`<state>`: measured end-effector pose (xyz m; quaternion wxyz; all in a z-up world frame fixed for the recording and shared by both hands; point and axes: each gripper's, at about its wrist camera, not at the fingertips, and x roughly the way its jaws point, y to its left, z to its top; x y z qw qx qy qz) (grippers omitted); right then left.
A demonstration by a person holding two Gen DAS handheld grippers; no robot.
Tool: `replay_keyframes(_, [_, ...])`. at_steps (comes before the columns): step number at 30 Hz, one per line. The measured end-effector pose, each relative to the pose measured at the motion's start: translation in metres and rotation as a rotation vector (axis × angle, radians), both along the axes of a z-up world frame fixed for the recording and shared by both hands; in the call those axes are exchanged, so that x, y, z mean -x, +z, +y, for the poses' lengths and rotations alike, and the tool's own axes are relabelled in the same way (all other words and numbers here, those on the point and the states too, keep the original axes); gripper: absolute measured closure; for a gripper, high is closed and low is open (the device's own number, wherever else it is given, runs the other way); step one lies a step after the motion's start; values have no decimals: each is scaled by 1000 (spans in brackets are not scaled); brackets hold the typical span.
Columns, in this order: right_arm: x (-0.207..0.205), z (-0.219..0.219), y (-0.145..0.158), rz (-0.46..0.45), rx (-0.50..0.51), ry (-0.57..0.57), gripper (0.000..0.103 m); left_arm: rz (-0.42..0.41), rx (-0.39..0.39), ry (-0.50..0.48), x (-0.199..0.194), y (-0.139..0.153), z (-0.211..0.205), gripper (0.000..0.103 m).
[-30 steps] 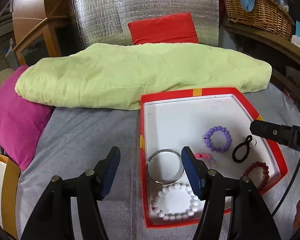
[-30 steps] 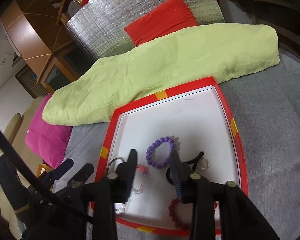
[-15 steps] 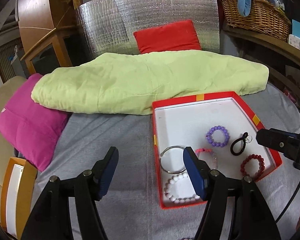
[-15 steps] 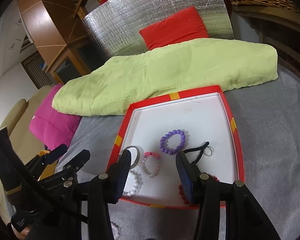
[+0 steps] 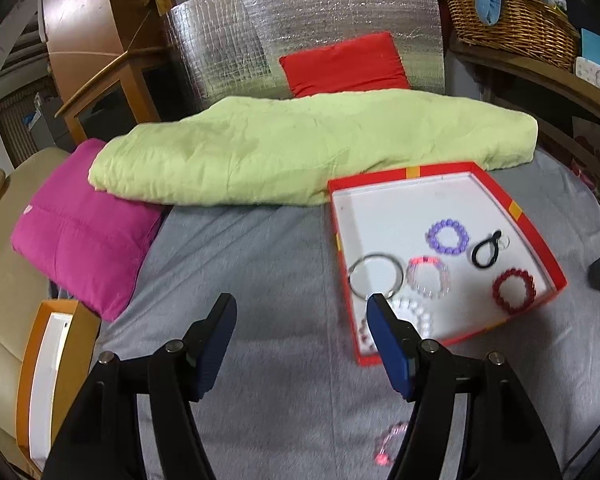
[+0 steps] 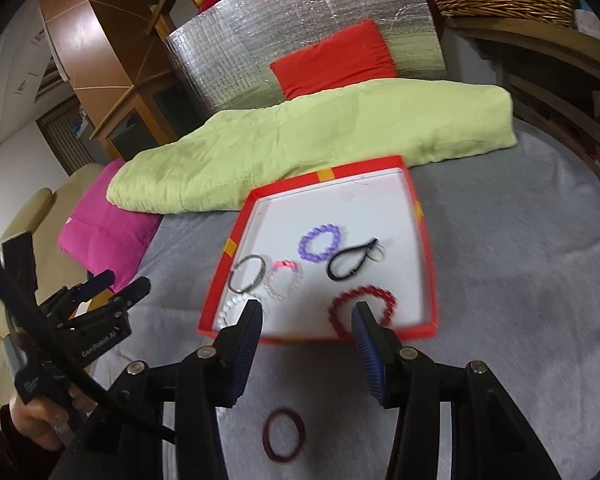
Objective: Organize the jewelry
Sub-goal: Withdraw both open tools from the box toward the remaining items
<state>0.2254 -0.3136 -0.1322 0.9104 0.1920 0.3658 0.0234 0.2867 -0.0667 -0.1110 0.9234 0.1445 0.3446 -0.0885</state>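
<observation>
A red tray with a white floor [image 5: 540,236] [image 6: 426,240] lies on the grey cover. Inside it are a purple bead bracelet [image 5: 447,237] [image 6: 318,242], a black hair loop [image 5: 486,249] [image 6: 350,262], a silver bangle [image 5: 375,274] [image 6: 247,273], a clear pink-tipped bracelet [image 5: 427,276] [image 6: 284,280], a dark red bead bracelet [image 5: 514,291] [image 6: 364,306] and a white bead bracelet [image 5: 416,314]. My left gripper [image 5: 302,326] hovers open and empty short of the tray. My right gripper [image 6: 306,328] is open and empty before the tray's near edge. A maroon ring [image 6: 284,439] and a pink bracelet [image 5: 390,442] lie loose on the cover.
A folded light-green quilt [image 5: 300,148] lies behind the tray, a magenta cushion [image 5: 84,228] to the left and a red cushion [image 5: 346,64] against a silver foil panel [image 5: 300,32]. A wicker basket [image 5: 512,20] stands on the right shelf. A hand [image 6: 40,416] holds the left gripper.
Both grippers have pulled back and up from the tray, which now looks smaller and farther. The loose maroon ring and pink bracelet have come into view near the grippers.
</observation>
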Motion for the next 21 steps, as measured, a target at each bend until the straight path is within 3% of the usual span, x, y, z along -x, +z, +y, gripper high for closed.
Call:
replay_keyframes(14, [71, -21, -19, 62, -30, -34, 53, 98, 48, -4, 76, -38, 25, 35])
replay_keyframes(21, [69, -18, -31, 99, -39, -20, 53, 110, 12, -16, 76, -45, 14, 35])
